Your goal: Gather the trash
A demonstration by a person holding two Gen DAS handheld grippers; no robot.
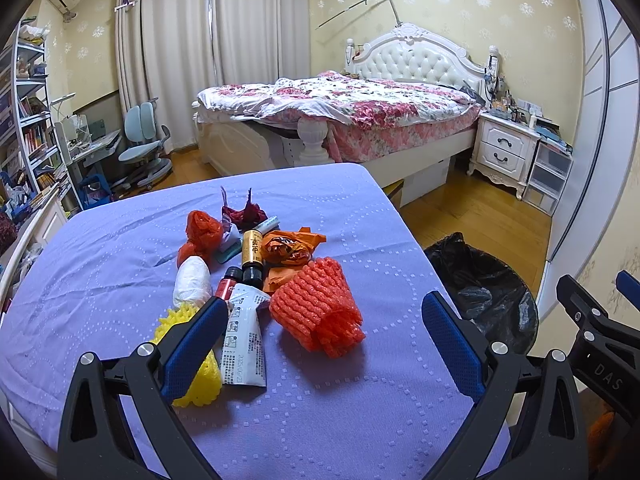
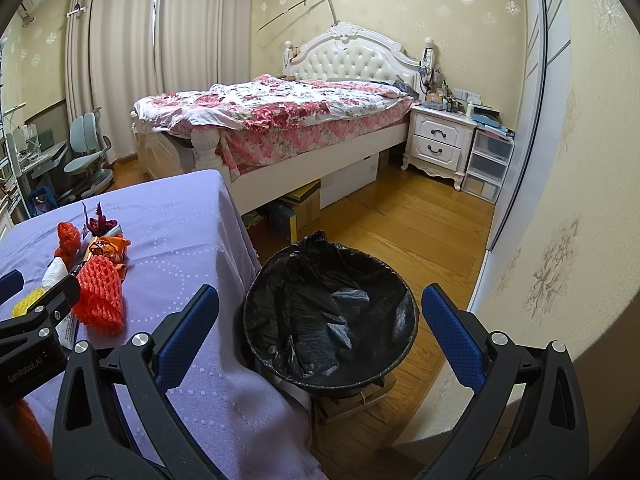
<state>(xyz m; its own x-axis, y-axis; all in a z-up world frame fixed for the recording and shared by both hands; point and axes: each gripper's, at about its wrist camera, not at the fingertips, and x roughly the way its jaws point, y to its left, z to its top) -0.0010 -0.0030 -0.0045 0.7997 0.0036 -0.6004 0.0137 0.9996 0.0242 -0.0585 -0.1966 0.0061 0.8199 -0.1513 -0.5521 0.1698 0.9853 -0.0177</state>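
A heap of trash lies on the purple-covered table (image 1: 120, 248): an orange foam net (image 1: 316, 306), a yellow foam net (image 1: 198, 380), a white pouch (image 1: 244, 344), a brown bottle (image 1: 252, 254), a crumpled orange bag (image 1: 290, 246) and a red bag (image 1: 202, 230). My left gripper (image 1: 326, 306) hangs open above the near side of the heap, the orange net between its fingers but untouched. My right gripper (image 2: 320, 300) is open over the black-lined bin (image 2: 332, 312), which stands on the floor right of the table. The orange net (image 2: 100, 296) also shows in the right wrist view.
A bed (image 2: 280, 120) with a floral cover stands behind, with a white nightstand (image 2: 440, 140) and plastic drawers (image 2: 488, 164) to its right. A desk chair (image 1: 142, 144) and bookshelves (image 1: 28, 120) are at far left. A wall (image 2: 560, 240) runs close on the right.
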